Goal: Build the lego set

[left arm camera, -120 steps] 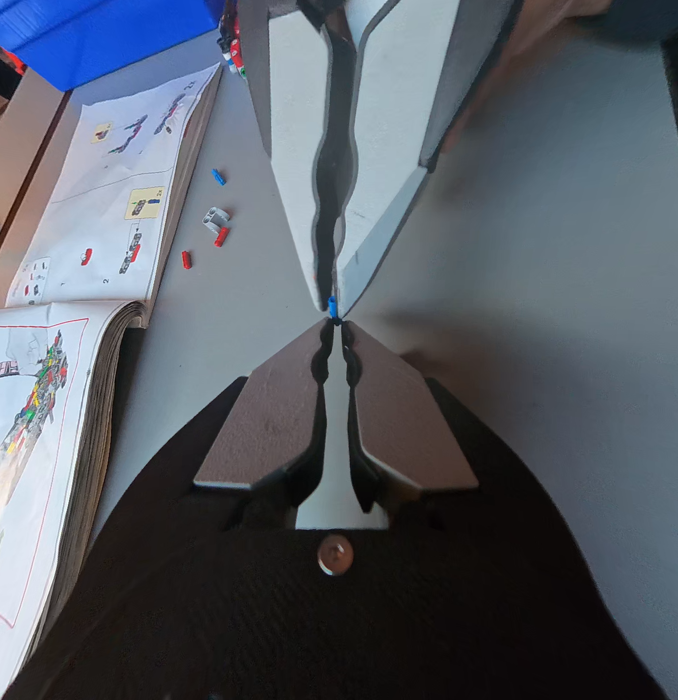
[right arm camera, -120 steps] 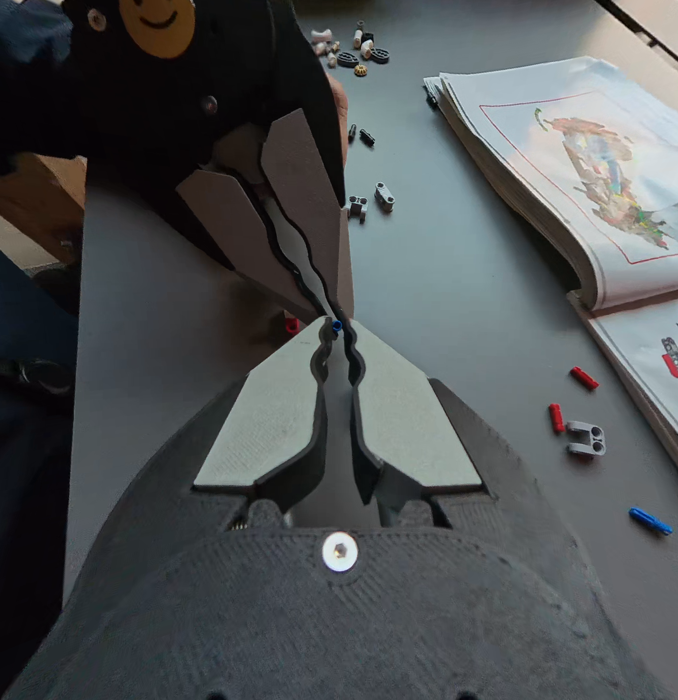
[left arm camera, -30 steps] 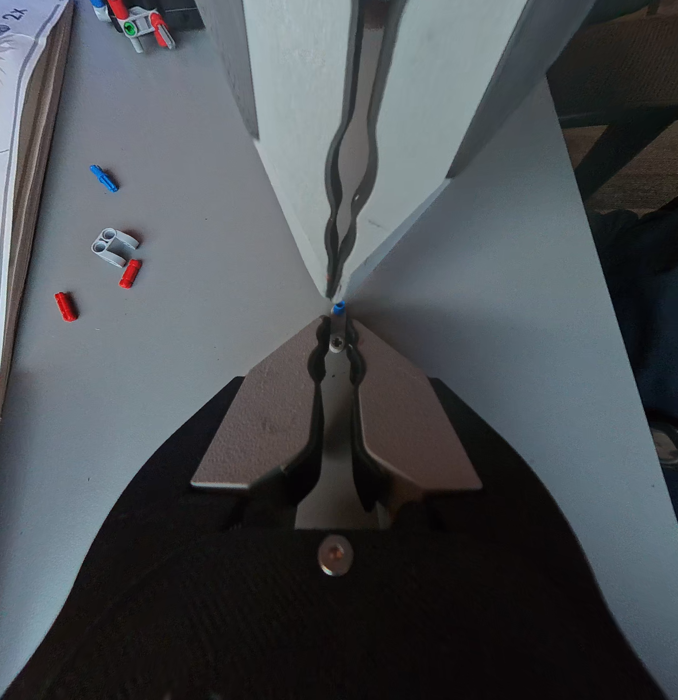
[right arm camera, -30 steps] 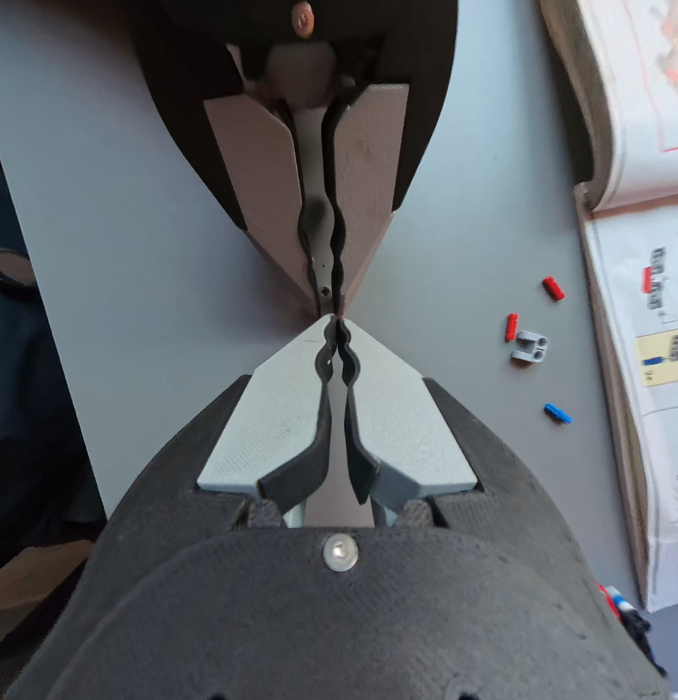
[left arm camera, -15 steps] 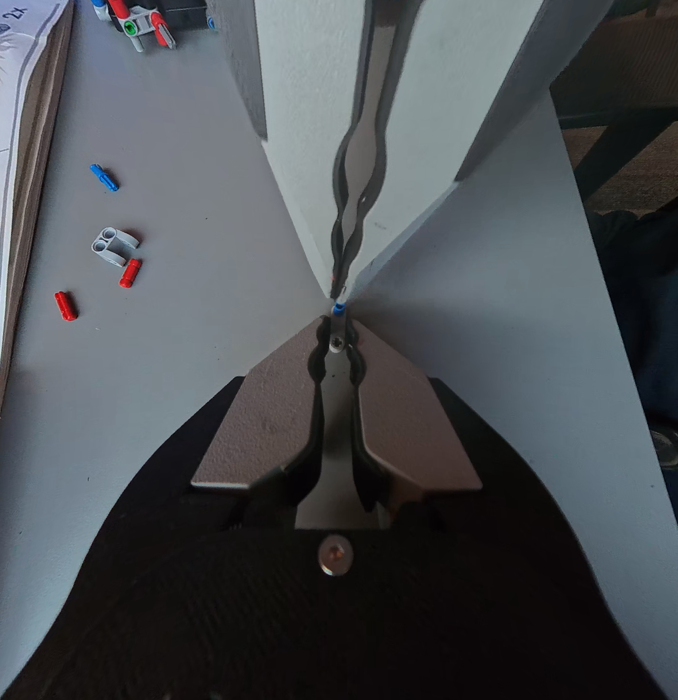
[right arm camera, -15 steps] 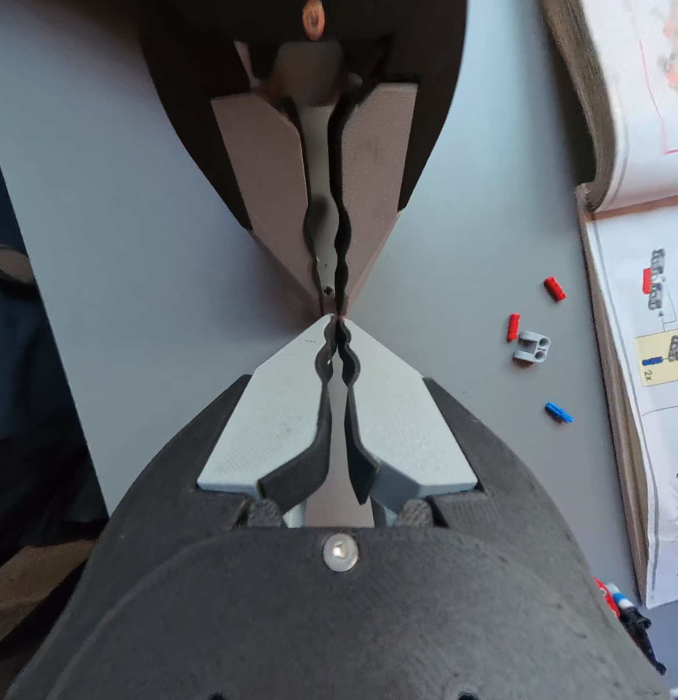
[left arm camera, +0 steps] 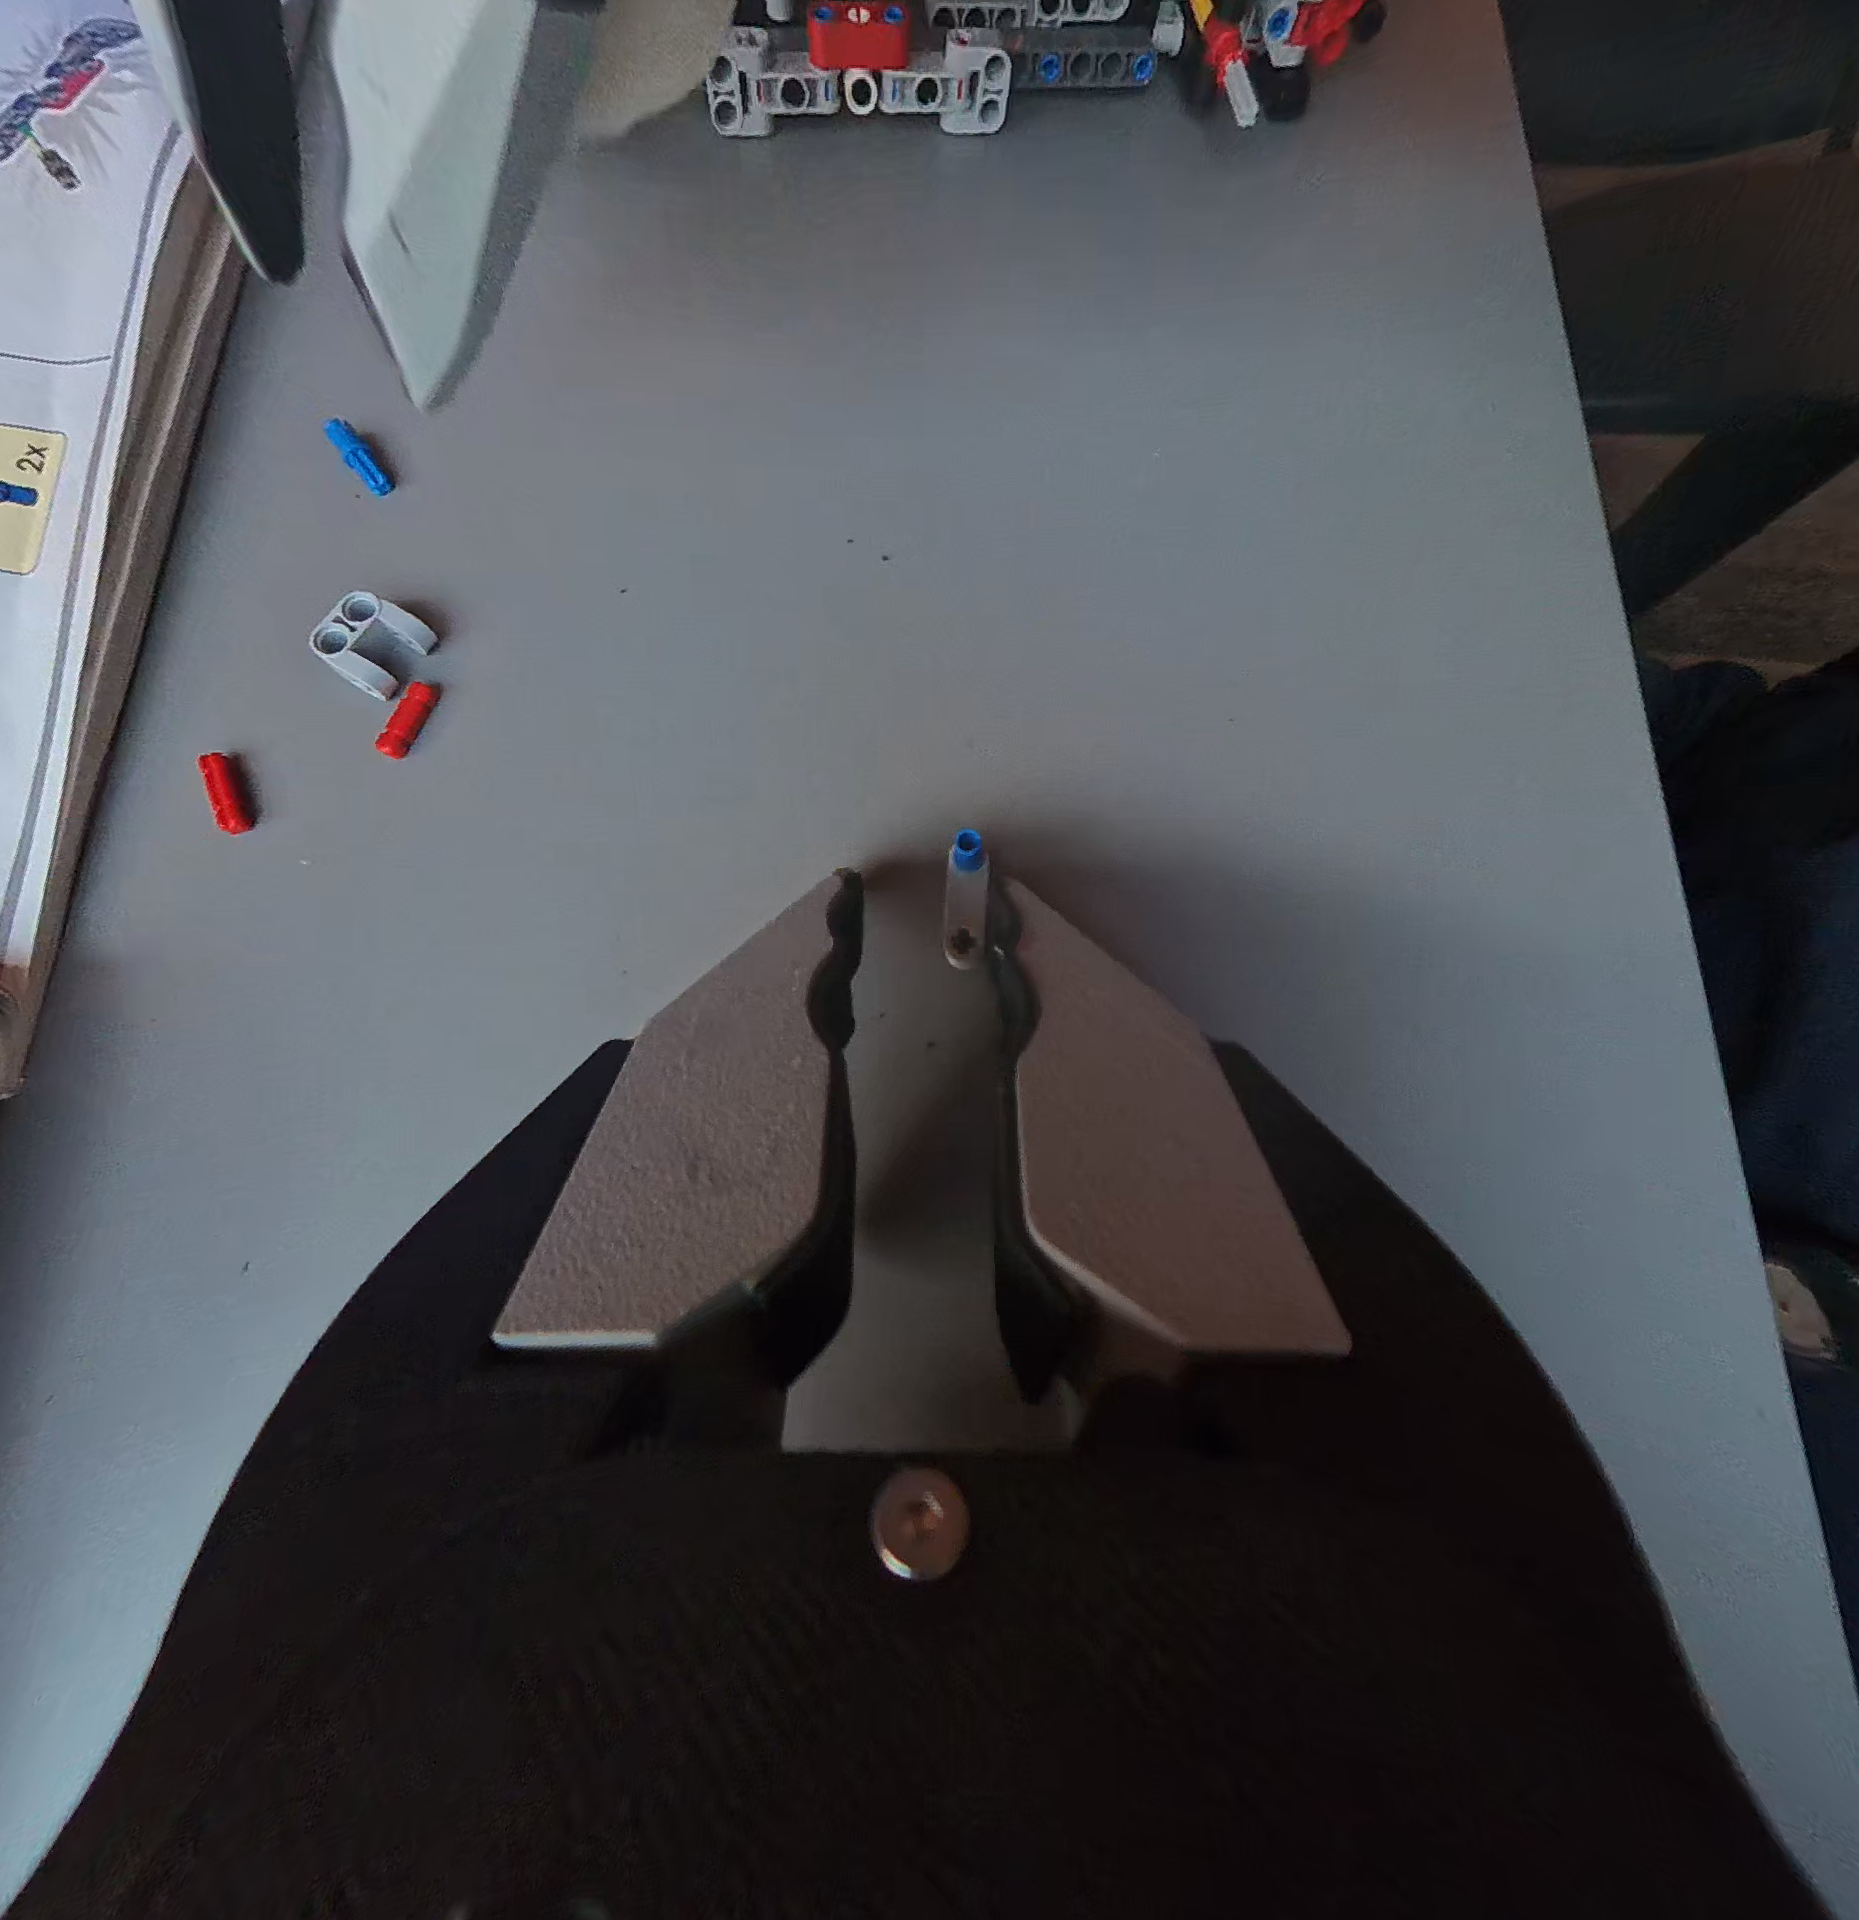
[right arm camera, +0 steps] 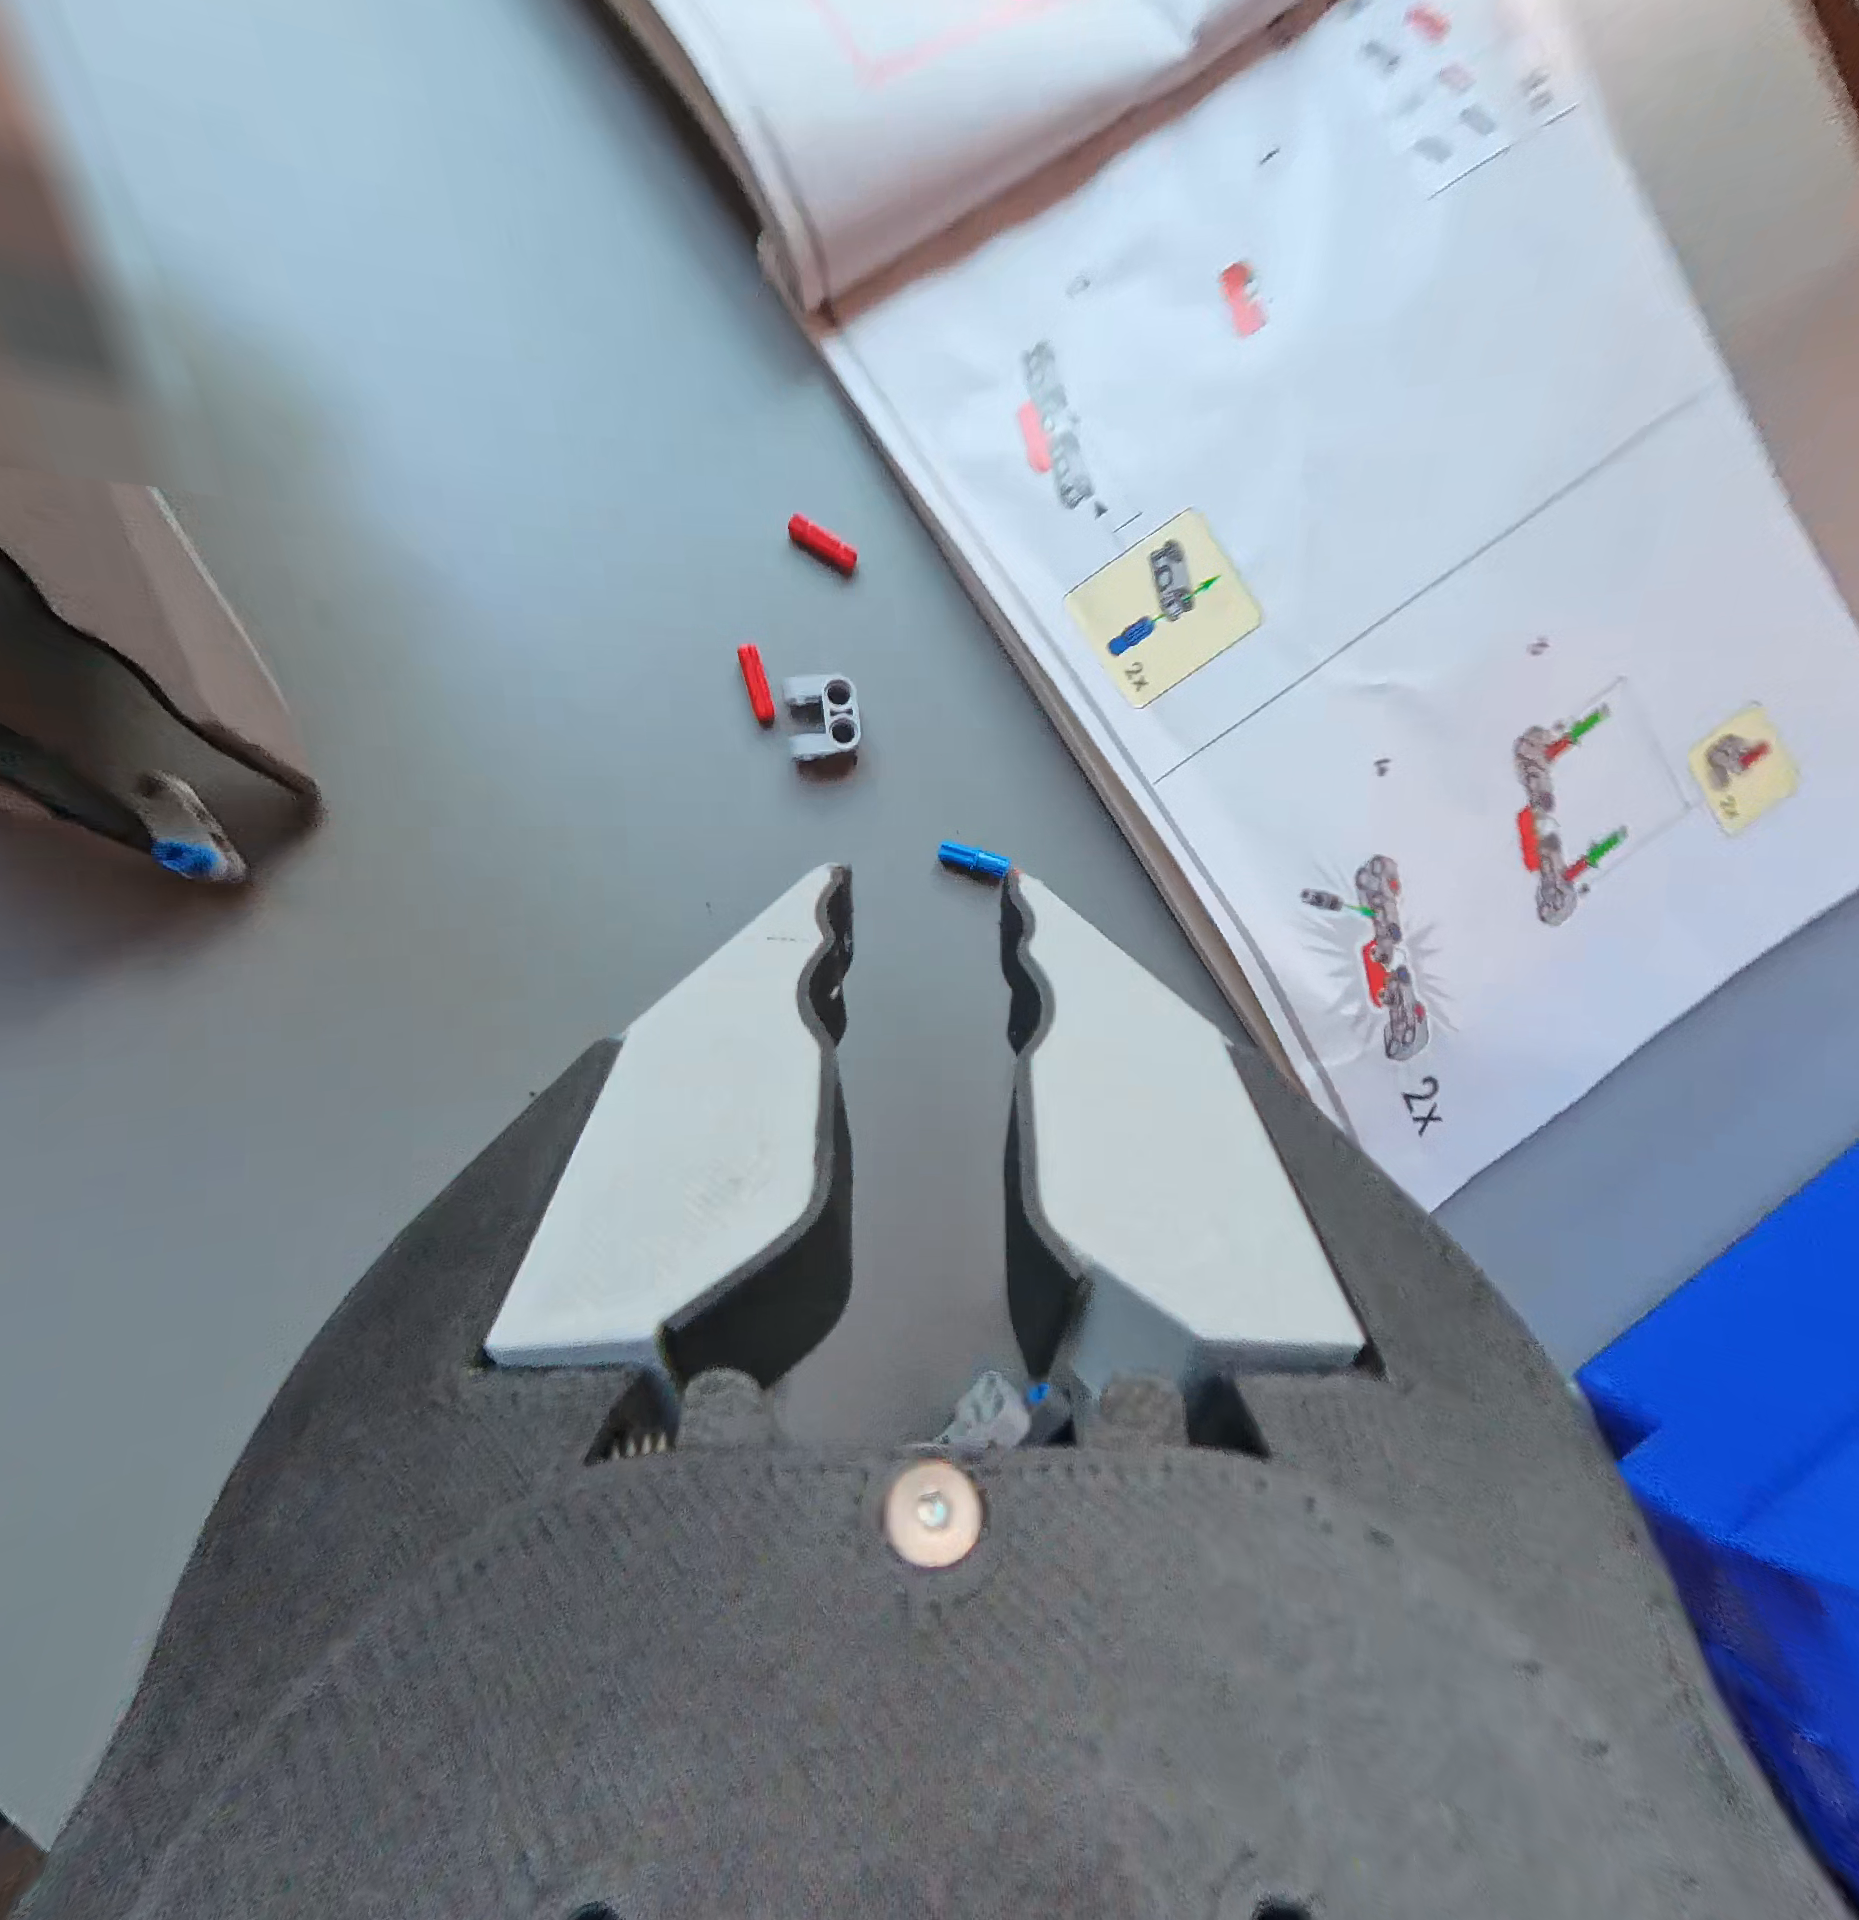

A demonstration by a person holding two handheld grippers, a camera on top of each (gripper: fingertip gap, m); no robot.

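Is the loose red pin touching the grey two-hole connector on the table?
Apart. Right wrist view shows a strip of table between the red pin and the grey connector.

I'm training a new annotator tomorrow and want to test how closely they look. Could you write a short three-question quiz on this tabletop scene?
1. True or false: the right tongs are shut on the loose blue pin.
2. Multiple choice: how many red pins lie loose on the grey table? A) one B) two C) four
3. Fill in: the grey connector beside the right finger of the left tongs carries a ___ pin at its far end.

Key: 1 false, they stand open and the pin lies just beyond one fingertip. 2 B. 3 blue.
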